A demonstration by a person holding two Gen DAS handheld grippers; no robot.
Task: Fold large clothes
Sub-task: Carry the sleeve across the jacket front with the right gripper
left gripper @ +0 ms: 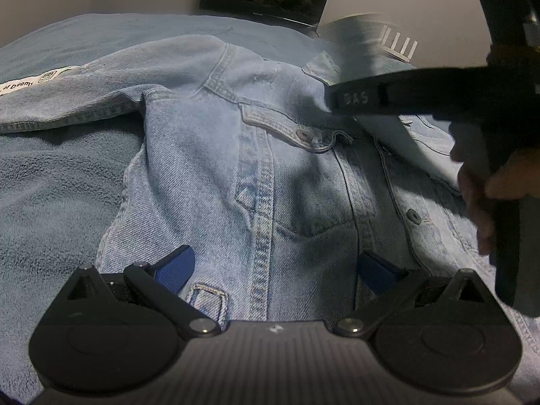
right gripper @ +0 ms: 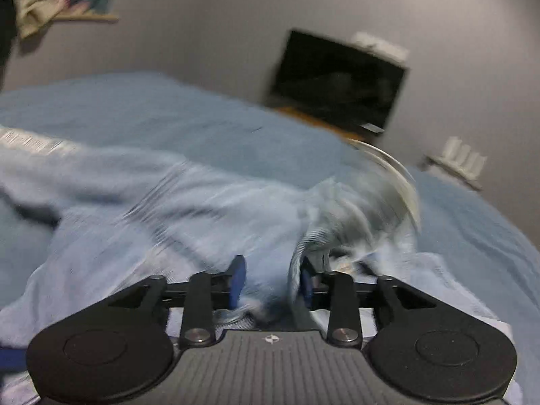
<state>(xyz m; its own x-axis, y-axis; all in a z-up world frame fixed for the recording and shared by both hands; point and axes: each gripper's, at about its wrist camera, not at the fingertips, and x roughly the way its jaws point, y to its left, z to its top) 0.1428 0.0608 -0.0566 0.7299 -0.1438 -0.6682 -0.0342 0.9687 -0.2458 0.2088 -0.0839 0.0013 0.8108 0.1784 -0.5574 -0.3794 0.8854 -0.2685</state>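
A: Where is the denim jacket [left gripper: 270, 155]?

B: Spread front-up on a bed covered with a blue blanket [left gripper: 60, 182]. Its collar points toward the far wall, one sleeve runs off to the left with a white label [left gripper: 30, 82] near its end, and the snaps and chest pocket flap face upward.

A: And the left hand-held gripper [left gripper: 276, 270]?

B: It hangs just over the lower front of the jacket, pointing down at it. Its blue pads [left gripper: 177, 266] stand wide apart, with the button placket and a small waist tab lying between them. The pads do not press on any cloth, so it is open and empty.

A: What about the right hand-held gripper [right gripper: 270, 281]?

B: In its own view the picture is smeared by motion. Its jaws are partly closed, and a bunch of jacket cloth sits between the pads; a raised fold stands against the right pad. Whether both pads actually pinch the cloth, I cannot tell.

A: Can you see it from the left side?

B: Yes, as a dark body crossing above the jacket's right half, with a person's hand [left gripper: 479, 182] around its handle.

A: Anything behind the bed?

B: A dark screen [right gripper: 337, 81] against the grey wall.
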